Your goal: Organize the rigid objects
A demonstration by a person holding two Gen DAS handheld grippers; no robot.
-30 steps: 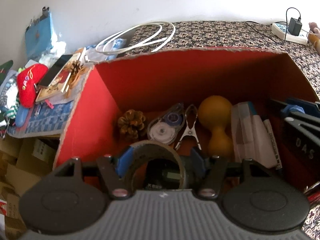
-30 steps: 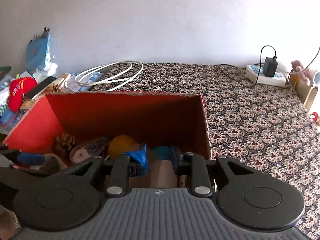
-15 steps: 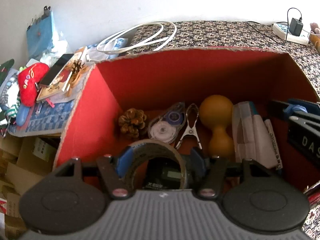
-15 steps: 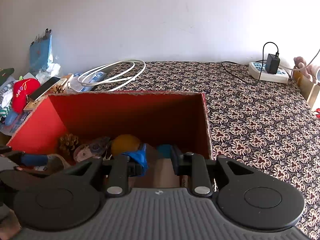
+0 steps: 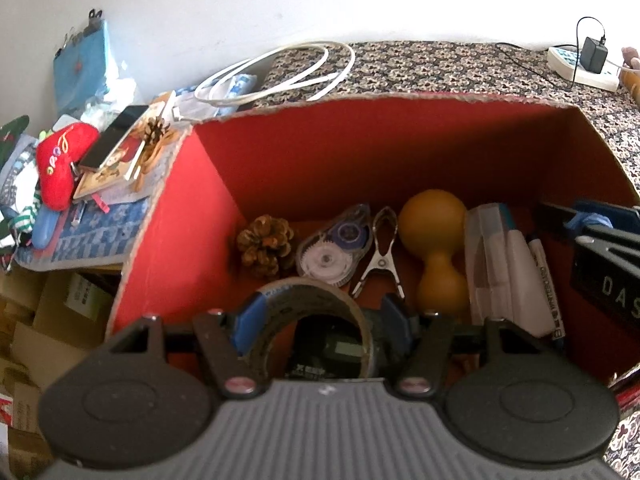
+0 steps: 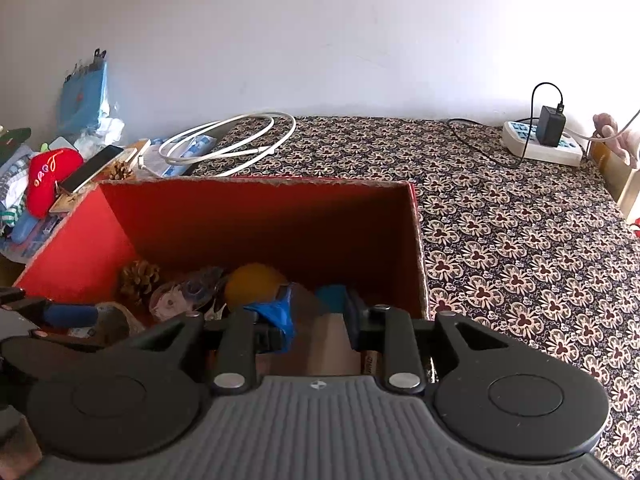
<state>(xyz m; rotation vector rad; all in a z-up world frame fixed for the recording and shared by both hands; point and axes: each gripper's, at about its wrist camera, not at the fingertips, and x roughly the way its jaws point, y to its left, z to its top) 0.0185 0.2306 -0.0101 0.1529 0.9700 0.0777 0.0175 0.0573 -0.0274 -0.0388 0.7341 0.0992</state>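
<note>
We are recording the left gripper (image 5: 322,322) with its fingers (image 5: 245,326) clamped on a brown roll of packing tape (image 5: 316,320), held upright low inside the red cardboard box (image 5: 360,152). Just beyond the roll we are noting a brown pine cone (image 5: 264,245), a clear correction-tape dispenser (image 5: 334,246), a metal spring clip (image 5: 380,258), a yellow gourd-shaped object (image 5: 436,248) and a white marker pen (image 5: 546,286) lying on the box floor. We are seeing the right gripper (image 6: 320,318) hovering over the box's right end, fingers (image 6: 354,314) apart and holding nothing. The box is sitting on a floral-patterned surface (image 6: 520,248); a coiled white cable (image 6: 228,140) is lying behind it.
</note>
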